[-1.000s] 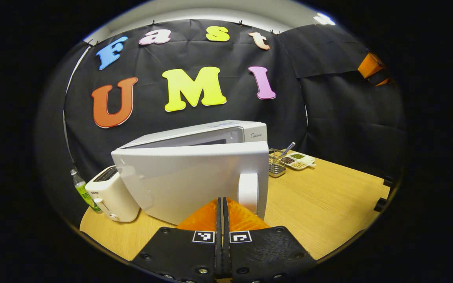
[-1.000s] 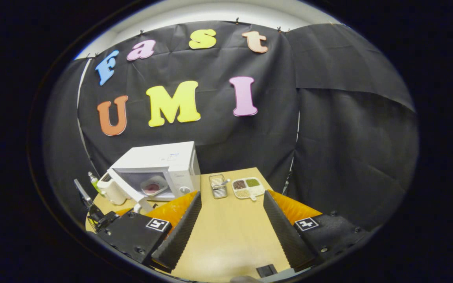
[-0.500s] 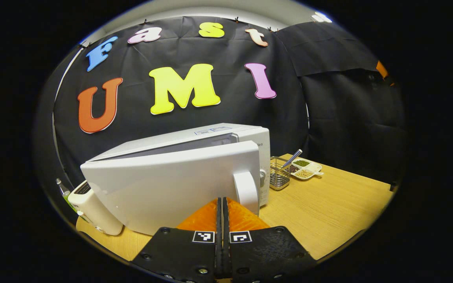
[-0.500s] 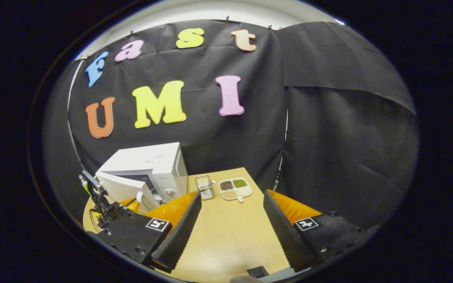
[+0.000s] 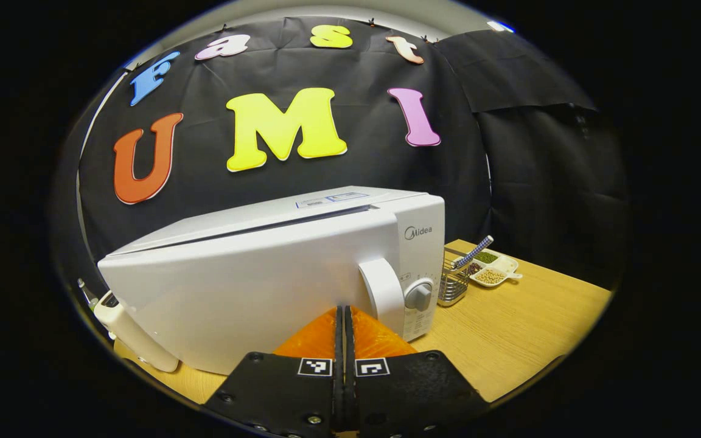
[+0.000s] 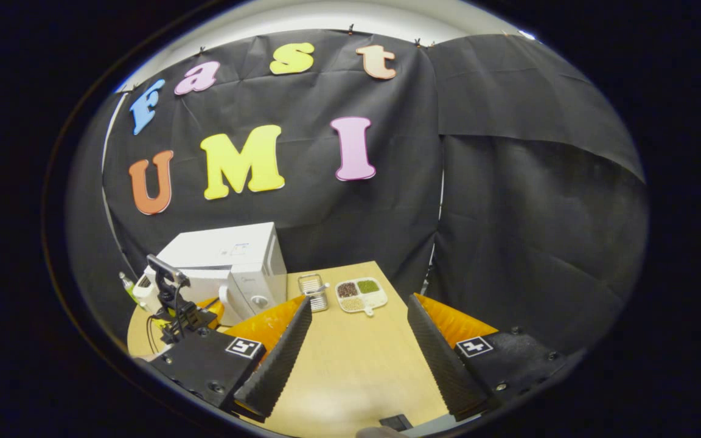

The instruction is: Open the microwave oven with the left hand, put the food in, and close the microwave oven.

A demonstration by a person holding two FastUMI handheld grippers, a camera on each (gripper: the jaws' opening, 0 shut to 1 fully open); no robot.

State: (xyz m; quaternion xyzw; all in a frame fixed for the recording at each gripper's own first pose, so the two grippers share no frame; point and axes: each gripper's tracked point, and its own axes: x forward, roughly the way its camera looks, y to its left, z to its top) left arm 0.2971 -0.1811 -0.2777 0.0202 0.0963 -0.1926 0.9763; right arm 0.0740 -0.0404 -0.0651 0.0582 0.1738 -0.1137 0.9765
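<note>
**White door almost home, our left jaws pressed flat together**

White plastic takes up most of the left gripper view: the boxy white microwave oven (image 5: 277, 267) stands on the pale wooden worktop (image 5: 509, 328), its door swung nearly flush with the body, a thin dark seam showing along the top edge. Our left gripper (image 5: 344, 316) points at the door just beside the white curved handle (image 5: 381, 295); its jaws are pressed together with nothing between them, so we judge we are pushing, not gripping. The food we cannot see; by our reckoning it sits behind the door. The risk from here: a push too weak or off-centre could leave the latch uncaught, and a hard shove might slide the oven back across the worktop. A white toaster (image 5: 128, 334) stands close at the oven's hinge side, and a small wire basket (image 5: 453, 286) with a divided white tray of beans (image 5: 490, 267) lies beyond the control dial (image 5: 418, 296); none of these blocks the door.

From the right gripper view, our right gripper (image 6: 356, 347) hovers over bare worktop, jaws wide and holding nothing. The microwave oven (image 6: 235, 267) sits far left with the left gripper (image 6: 174, 304) in front of it, well apart from us; the basket (image 6: 314, 291) and tray (image 6: 359, 294) lie between.
</note>
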